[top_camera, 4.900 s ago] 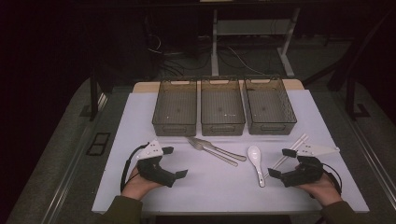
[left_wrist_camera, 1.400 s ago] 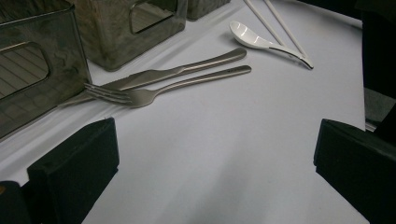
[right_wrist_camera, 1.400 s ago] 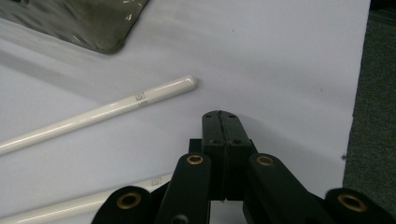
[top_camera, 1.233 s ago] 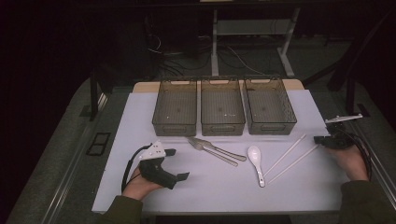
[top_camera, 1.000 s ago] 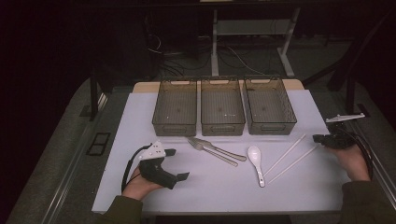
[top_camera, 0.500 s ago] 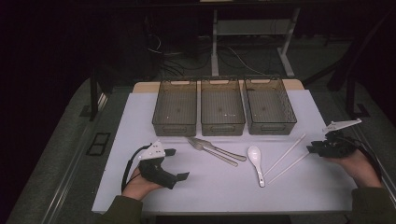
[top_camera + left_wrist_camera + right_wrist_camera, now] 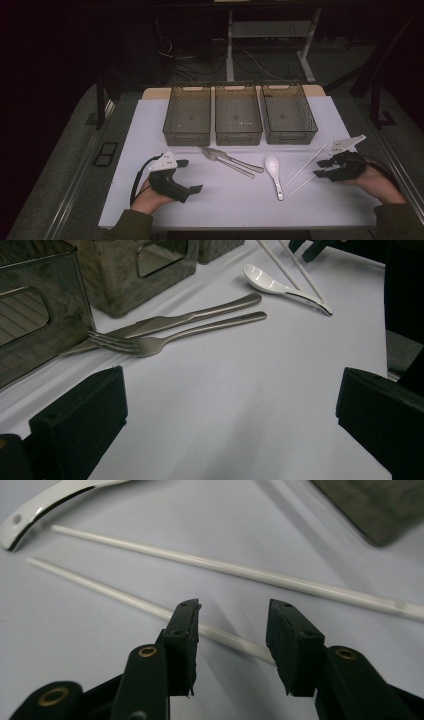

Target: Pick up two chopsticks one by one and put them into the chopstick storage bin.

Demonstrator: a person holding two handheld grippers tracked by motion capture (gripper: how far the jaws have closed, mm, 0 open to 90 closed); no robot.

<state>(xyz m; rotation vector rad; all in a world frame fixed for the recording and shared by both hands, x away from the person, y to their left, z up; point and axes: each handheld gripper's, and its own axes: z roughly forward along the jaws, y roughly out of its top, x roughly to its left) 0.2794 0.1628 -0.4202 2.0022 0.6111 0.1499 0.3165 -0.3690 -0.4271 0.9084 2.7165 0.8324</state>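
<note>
Two thin white chopsticks (image 7: 200,562) beside glossy white spoon (image 7: 274,171)

Three empty bins (image 7: 238,112) stand side by side at the far middle of the white worktop (image 7: 150,130). Near them lie a fork (image 7: 150,342) and a knife (image 7: 165,322) close together, then to the right a white spoon (image 7: 274,172) and two white chopsticks (image 7: 305,165). Cables (image 7: 250,60) run on the floor beyond.

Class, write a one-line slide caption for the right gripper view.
Open right claw poised over the nearer of two white chopsticks lying on the white table.
</note>
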